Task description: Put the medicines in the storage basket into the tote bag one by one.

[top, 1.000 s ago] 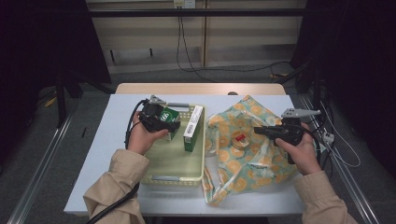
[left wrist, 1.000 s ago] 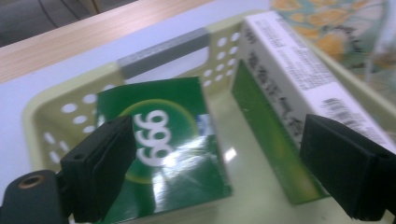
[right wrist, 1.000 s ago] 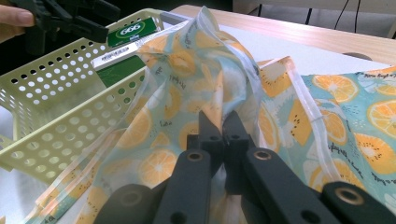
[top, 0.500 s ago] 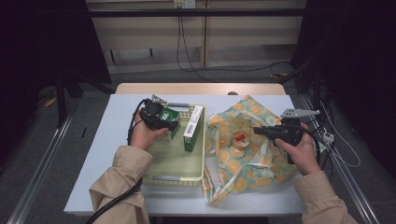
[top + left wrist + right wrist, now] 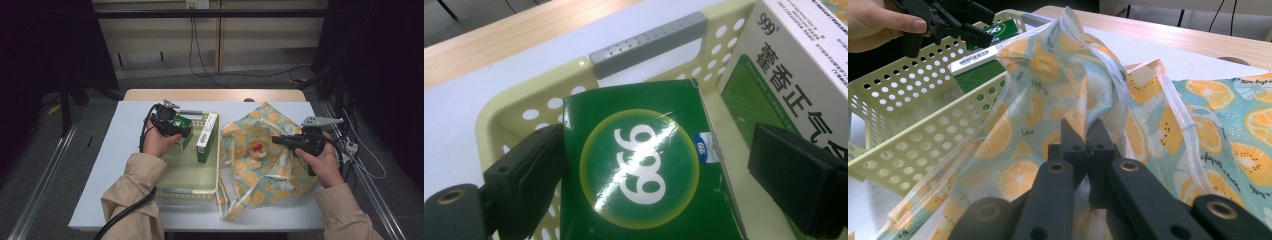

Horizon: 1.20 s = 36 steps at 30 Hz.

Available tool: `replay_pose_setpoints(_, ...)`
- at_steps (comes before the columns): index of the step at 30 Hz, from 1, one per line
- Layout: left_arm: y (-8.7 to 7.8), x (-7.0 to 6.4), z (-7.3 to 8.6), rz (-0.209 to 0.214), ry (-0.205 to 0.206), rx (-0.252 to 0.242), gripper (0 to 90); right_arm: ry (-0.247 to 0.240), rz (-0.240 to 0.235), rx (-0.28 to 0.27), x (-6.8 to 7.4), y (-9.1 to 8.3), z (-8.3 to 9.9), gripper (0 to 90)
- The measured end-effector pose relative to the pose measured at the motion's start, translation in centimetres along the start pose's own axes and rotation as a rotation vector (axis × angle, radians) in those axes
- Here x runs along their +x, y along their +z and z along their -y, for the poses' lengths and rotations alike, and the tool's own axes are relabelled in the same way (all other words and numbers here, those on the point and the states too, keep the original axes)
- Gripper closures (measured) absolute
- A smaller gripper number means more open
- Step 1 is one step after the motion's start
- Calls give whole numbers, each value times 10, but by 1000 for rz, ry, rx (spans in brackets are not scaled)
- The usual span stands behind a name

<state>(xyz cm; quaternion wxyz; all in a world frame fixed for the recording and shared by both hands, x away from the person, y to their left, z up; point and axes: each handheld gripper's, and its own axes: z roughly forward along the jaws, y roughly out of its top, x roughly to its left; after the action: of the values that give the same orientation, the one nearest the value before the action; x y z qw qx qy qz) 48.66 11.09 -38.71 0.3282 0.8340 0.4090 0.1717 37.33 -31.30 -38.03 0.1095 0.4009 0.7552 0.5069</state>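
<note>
A dark green box marked 999 (image 5: 639,165) leans in the far left corner of the cream basket (image 5: 190,187). My left gripper (image 5: 169,124) straddles it and stands open. In the left gripper view, the left jaw touches the box's edge while the right jaw stands a little off it. A white and green box (image 5: 206,136) stands on edge next to it in the basket. My right gripper (image 5: 1085,137) is shut on a raised fold of the orange-print bag (image 5: 260,160). The bag lies to the right of the basket, and something red (image 5: 257,149) shows through it.
The basket's grey handle (image 5: 649,42) is at its far end, near the wooden table strip (image 5: 215,95). Its perforated wall (image 5: 908,135) lies against the bag's left side. Cables (image 5: 360,155) hang off the table's right edge.
</note>
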Motion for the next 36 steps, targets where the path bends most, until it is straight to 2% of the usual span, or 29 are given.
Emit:
replay_pose_setpoints(3,1,-1,-1,-10,17,8,73,-1,-2,3,0,1,0,900)
replay_pose_setpoints(5,1,0,-2,-9,4,-4,80,0,-1,3,0,2,0,900)
replay_pose_setpoints(9,2,2,-2,-13,-9,5,75,-1,-2,0,0,1,0,900)
replay_pose_setpoints(12,4,1,-2,-13,-3,29,70,-1,-1,4,0,2,0,900)
replay_pose_setpoints(16,8,0,0,-18,-33,61,53,-2,-2,5,0,2,0,900)
replay_pose_setpoints(18,9,-2,1,-17,-26,58,51,-1,-2,4,0,2,0,900)
replay_pose_setpoints(21,12,-4,4,-18,-25,82,78,-2,-4,1,0,1,0,900)
replay_pose_setpoints(22,13,-5,5,-4,-39,90,100,-2,-4,1,0,1,0,900)
replay_pose_setpoints(25,12,-5,7,-6,-55,92,116,-1,-3,0,0,1,0,900)
replay_pose_setpoints(28,9,-8,6,0,-37,114,143,0,-4,0,0,1,0,900)
replay_pose_setpoints(30,7,-12,6,25,-25,125,149,-1,-3,0,0,1,0,900)
replay_pose_setpoints(33,6,-18,10,61,-18,107,148,-3,-4,0,0,1,0,900)
replay_pose_setpoints(36,6,-20,13,59,-9,83,134,1,-4,-2,0,0,-1,900)
